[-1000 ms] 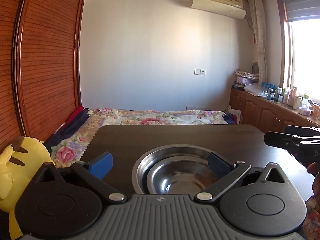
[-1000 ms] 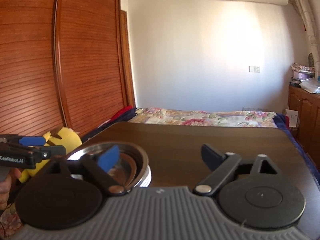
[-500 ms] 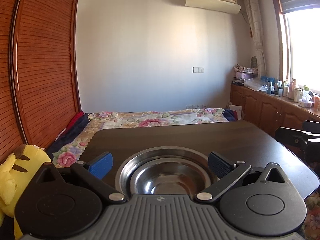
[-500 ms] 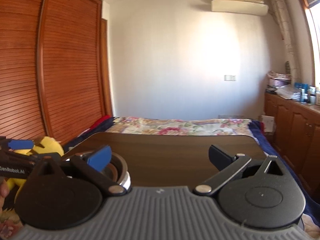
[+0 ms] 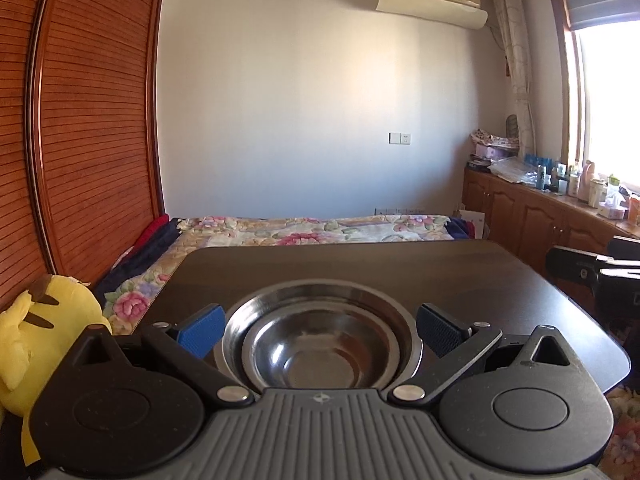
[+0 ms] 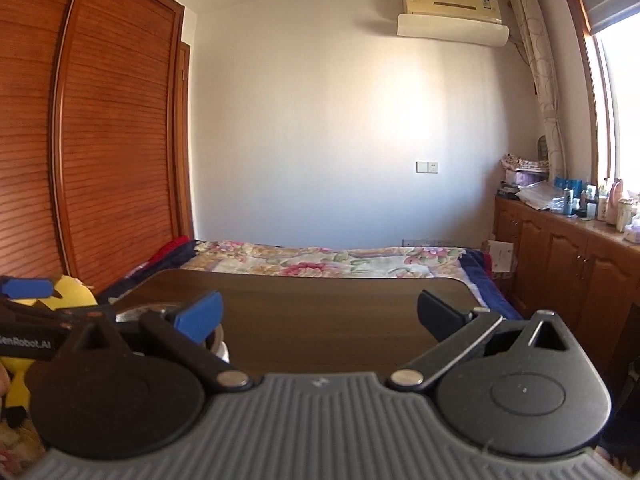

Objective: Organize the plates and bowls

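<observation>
Bowls: two steel bowls are nested on the dark table (image 5: 360,268), near its front edge. The outer bowl (image 5: 394,320) holds the inner bowl (image 5: 320,356); the inner bowl holds nothing visible. A white rim, possibly a plate, shows under the stack in the right wrist view, but this cannot be confirmed.

Left gripper (image 5: 320,330): jaws spread wide, one finger on each side of the stack, pads clear of the outer rim. No grip.

Right gripper (image 6: 320,316): jaws fully spread over bare tabletop, nothing between them. The stack lies beside its left finger, partly hidden.

A yellow plush toy (image 5: 36,332) sits left of the table.
</observation>
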Demonstrator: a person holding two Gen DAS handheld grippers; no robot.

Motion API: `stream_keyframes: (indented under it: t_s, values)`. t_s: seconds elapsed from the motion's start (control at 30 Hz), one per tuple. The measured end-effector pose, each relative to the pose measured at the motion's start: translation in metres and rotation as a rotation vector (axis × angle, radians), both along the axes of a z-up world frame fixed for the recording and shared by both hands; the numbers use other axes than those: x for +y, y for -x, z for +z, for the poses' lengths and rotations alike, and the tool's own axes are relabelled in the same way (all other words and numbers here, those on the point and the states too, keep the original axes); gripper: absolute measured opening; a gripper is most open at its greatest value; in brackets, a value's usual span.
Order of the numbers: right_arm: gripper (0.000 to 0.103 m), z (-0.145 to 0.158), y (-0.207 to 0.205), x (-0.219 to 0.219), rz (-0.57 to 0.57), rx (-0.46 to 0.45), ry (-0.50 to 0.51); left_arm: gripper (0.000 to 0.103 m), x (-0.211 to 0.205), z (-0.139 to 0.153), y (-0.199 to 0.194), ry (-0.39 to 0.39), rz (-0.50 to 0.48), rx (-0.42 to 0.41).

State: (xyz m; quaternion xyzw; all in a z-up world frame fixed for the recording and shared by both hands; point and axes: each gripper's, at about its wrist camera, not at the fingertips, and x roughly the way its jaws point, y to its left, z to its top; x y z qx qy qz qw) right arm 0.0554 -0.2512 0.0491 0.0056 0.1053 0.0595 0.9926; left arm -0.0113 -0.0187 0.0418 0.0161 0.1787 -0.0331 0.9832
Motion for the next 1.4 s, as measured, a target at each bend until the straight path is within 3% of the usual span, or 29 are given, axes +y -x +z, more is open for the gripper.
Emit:
stream_keyframes:
  t_s: [0.73,1.4]
  values:
    - [0.103,-0.018,0.012,-0.007,-0.02,0.06,-0.013,0.103,-0.003,-0.014,0.012,-0.024,0.005,0.025]
    - [0.103,-0.049,0.001,-0.01,-0.019,0.122,-0.036,0.103,0.004,-0.053,-0.001,-0.017,0.026,0.101]
